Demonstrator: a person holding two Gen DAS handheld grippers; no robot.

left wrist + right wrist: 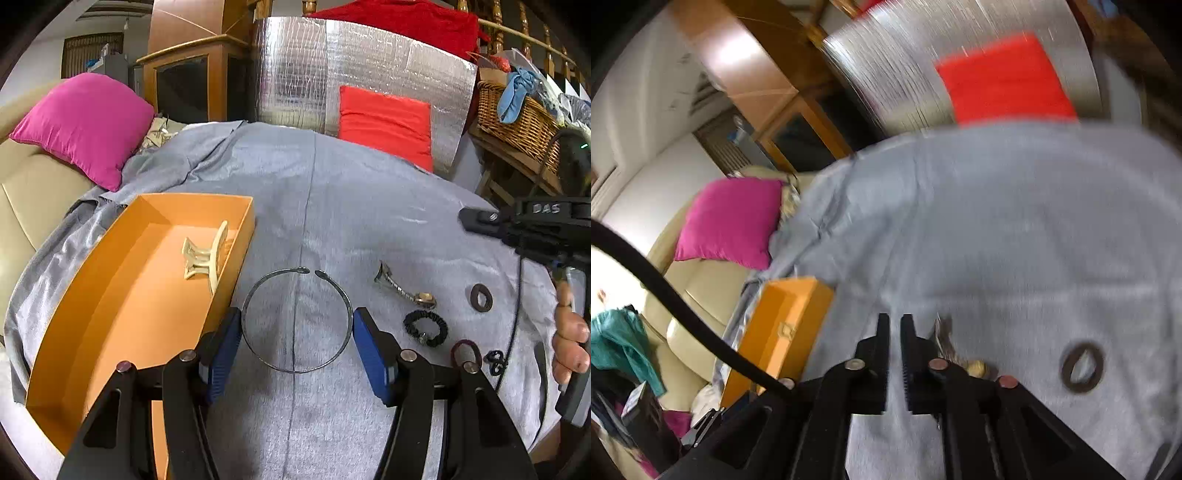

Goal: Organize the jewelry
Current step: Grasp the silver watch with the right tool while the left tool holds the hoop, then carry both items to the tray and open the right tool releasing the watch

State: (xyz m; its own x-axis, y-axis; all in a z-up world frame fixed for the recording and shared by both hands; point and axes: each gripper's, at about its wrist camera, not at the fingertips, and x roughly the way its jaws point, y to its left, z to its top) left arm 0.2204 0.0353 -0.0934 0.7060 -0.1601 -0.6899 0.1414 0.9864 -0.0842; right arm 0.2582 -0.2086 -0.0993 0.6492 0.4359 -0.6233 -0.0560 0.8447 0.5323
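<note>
My left gripper [297, 325] is open, its blue pads on either side of a thin dark metal neck ring [295, 319] lying on the grey cloth [332, 206]. An orange box [110, 295] to its left holds a cream hair claw [205, 254]. To the right lie a watch [404, 286], a black scrunchie [424, 328], a dark brown ring [481, 297], a maroon ring [466, 352] and a small black piece [495, 362]. My right gripper [894, 321] is nearly shut and empty, above the cloth; the watch [960, 354] and the brown ring [1082, 365] lie right of it.
A pink cushion [83, 125] and beige sofa [33, 192] lie at the left. A silver foil panel [332, 74] with a red cushion [386, 123] stands behind the cloth. A wicker basket [517, 118] sits at the right. The right wrist view is blurred.
</note>
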